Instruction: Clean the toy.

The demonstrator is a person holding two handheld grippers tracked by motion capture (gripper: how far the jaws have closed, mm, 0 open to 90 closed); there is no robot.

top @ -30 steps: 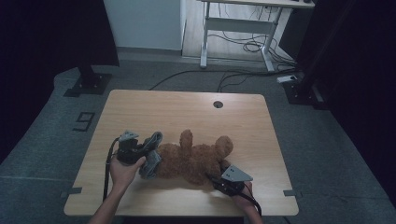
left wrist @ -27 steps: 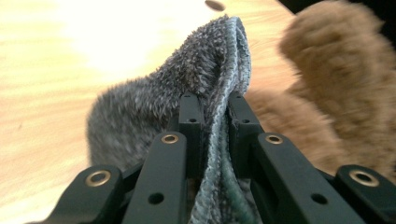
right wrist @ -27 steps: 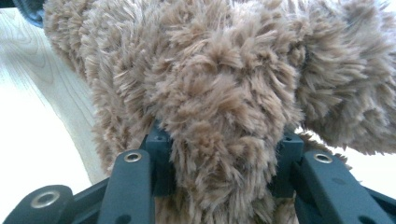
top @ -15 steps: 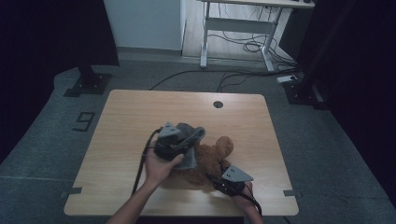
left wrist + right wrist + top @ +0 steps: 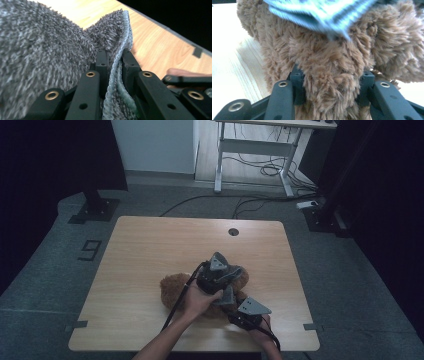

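A brown plush teddy bear [image 5: 172, 287] lies on the wooden table [image 5: 150, 250] near its front edge. My left gripper [image 5: 113, 58] is shut on the hem of a grey fluffy cloth [image 5: 42, 55] and holds it above the bear's middle [image 5: 220, 272]. In the right gripper view a pale edge of that cloth [image 5: 322, 12] hangs over the bear's fur [image 5: 329, 62]. My right gripper [image 5: 332, 82] is shut on a thick limb of the bear at the front right [image 5: 245, 312], with its jaws pressed into the fur on both sides.
The table has a round cable hole [image 5: 233, 231] near its far edge. A person's hand [image 5: 185, 73] appears at the right in the left gripper view. Beyond the table stand a desk frame [image 5: 250, 150] and floor cables [image 5: 260, 200]. Dark stands flank the table.
My left gripper has carried the grey cloth from the bear's left side rightward, over the bear's middle. The right gripper has stayed on the bear's limb.
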